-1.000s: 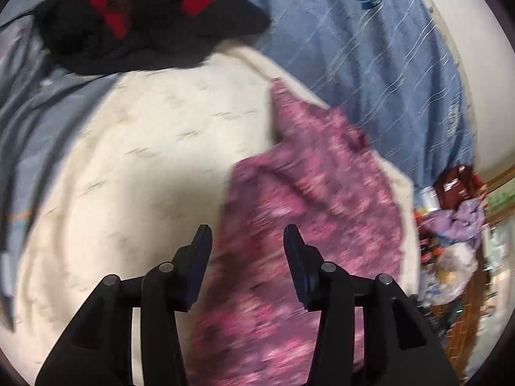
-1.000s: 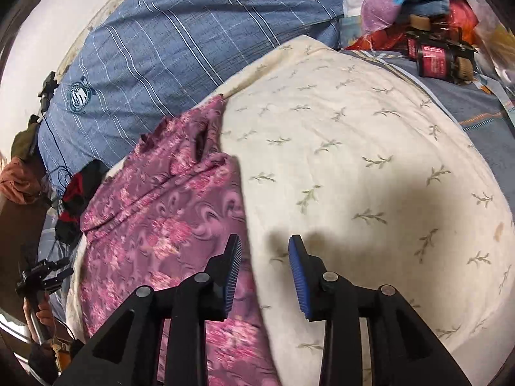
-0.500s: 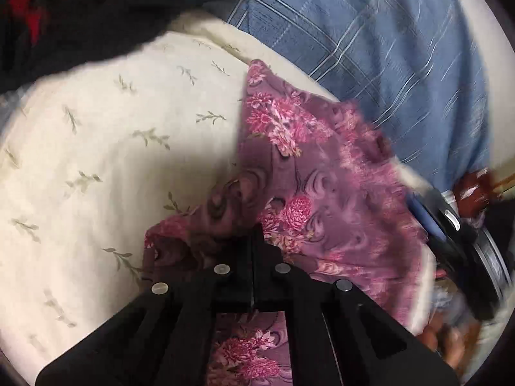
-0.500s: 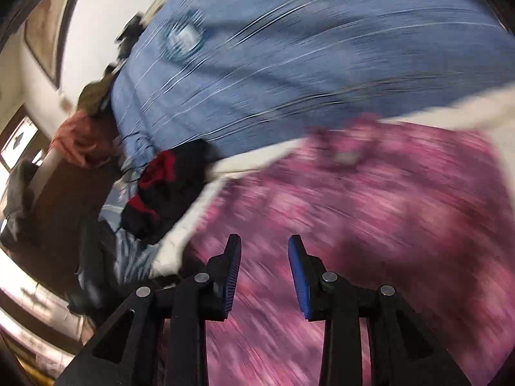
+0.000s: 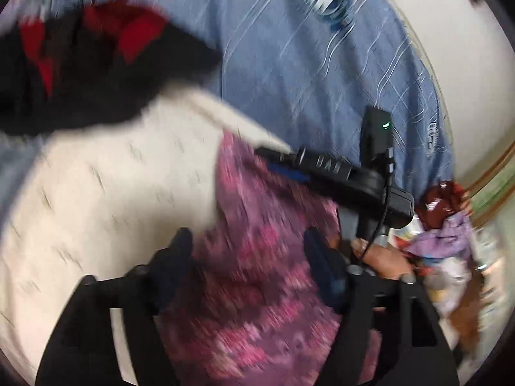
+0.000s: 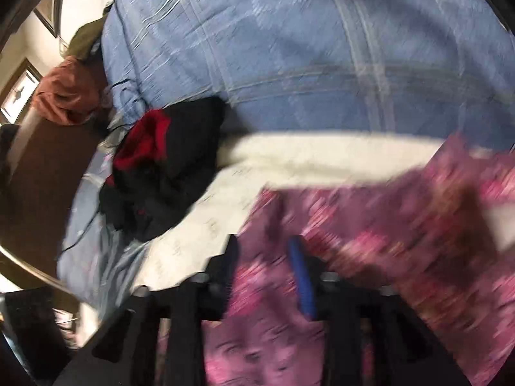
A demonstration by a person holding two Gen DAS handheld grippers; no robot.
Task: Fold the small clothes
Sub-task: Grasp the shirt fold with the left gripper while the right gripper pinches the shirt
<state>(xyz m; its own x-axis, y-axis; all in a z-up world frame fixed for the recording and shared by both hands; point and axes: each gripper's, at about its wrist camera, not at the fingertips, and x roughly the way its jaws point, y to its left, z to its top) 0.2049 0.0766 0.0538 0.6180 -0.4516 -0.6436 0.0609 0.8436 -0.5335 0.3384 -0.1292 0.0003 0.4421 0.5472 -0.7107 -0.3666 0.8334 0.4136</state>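
Observation:
A purple floral garment (image 5: 257, 289) lies on the cream quilt (image 5: 112, 193). My left gripper (image 5: 249, 254) hangs just above the garment's near part. Its jaws are opening wide and the pads touch no cloth. My right gripper (image 5: 283, 167) reaches in from the right over the garment's far edge, with a person's hand (image 5: 379, 257) behind it. In the right wrist view the garment (image 6: 386, 225) runs under and between the fingers of the right gripper (image 6: 265, 260). Those jaws are opening and I see no pinch. Both views are blurred.
A black and red garment (image 5: 80, 74) (image 6: 161, 167) lies at the quilt's edge on the blue checked blanket (image 5: 305, 64). Mixed clutter (image 5: 444, 225) is piled beyond the bed on the right. An orange cloth (image 6: 64, 96) hangs over brown furniture (image 6: 42, 173).
The left gripper was shut on the purple garment half a second ago; now it has let go, opened wide and drawn back. The right gripper swung from the bare quilt across onto the garment.

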